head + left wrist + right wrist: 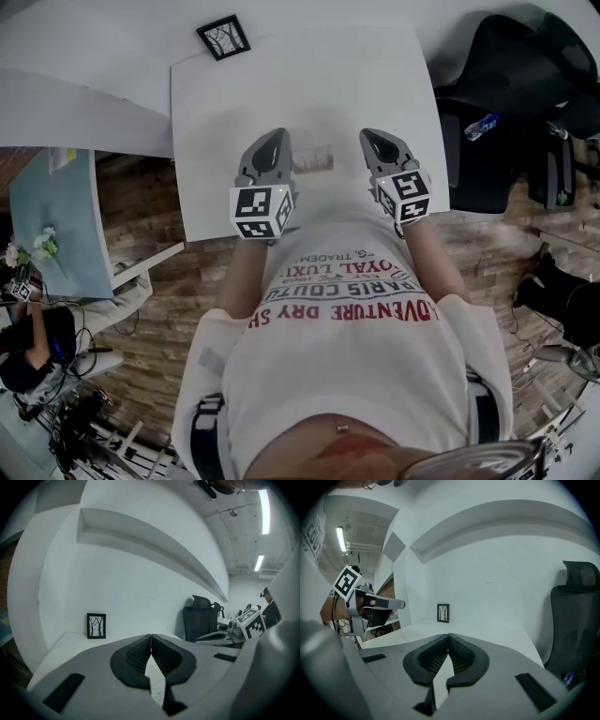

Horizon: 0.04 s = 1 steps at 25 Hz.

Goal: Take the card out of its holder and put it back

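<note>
A: When looking down from the head, can place card (312,159) flat on table (281,84), between left gripper (277,142) and right gripper (376,142), nearer the left one. Held by neither.

B: Inside its holder or out?

A: Cannot tell; too small and blurred. Looks like one pale rectangle, with no second piece beside it. Suggests either nothing begun or everything finished with card tucked in again. No way to judge which.

B: Touching the left gripper?

A: Hard to say. Seems to butt against that gripper's side, or slip under it.

B: And from the left gripper view?

A: Shows pads pressed together at the tips, pinching nothing. Through the gap behind them, can glimpse a pale sliver with faint print low down. Could be card or bare table; cannot make out which. Also shows frame (96,626) far left against the wall.

B: From the right gripper view?

A: Much alike: fingers closed tight on nothing, only white table through the gap. No card anywhere there; probably hidden under the gripper body or cut off below.

B: So what remains?

A: Possibly the whole job, possibly none.
</note>
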Available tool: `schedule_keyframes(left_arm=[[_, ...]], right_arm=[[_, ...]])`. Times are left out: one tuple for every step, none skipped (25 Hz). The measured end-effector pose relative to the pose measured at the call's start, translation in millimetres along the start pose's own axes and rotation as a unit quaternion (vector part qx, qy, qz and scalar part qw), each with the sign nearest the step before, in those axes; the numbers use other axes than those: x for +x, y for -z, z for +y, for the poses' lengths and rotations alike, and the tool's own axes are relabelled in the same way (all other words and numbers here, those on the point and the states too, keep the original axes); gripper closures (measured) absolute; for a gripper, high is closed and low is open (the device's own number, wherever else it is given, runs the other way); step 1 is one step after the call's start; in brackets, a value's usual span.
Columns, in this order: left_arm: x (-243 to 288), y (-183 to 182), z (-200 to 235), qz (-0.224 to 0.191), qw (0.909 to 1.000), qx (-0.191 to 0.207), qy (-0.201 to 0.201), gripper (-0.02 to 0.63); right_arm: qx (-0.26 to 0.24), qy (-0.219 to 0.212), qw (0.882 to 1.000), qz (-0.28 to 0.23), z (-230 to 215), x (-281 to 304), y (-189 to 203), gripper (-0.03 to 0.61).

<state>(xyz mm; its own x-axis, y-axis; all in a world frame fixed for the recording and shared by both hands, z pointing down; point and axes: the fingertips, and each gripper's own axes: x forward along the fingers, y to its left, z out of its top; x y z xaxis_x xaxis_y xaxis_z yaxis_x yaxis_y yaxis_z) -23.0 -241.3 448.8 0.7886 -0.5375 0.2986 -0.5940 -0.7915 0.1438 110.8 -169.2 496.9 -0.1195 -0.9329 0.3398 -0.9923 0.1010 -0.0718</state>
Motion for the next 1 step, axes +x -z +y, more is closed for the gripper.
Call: schedule_keyframes(left_arm=[[0.9,-0.2,0.0,0.0,1.0,0.0,0.0,0.589]], right_arm=[[-0.001,-0.002,1.0,0.0,0.0,0.6,0.2,0.552]])
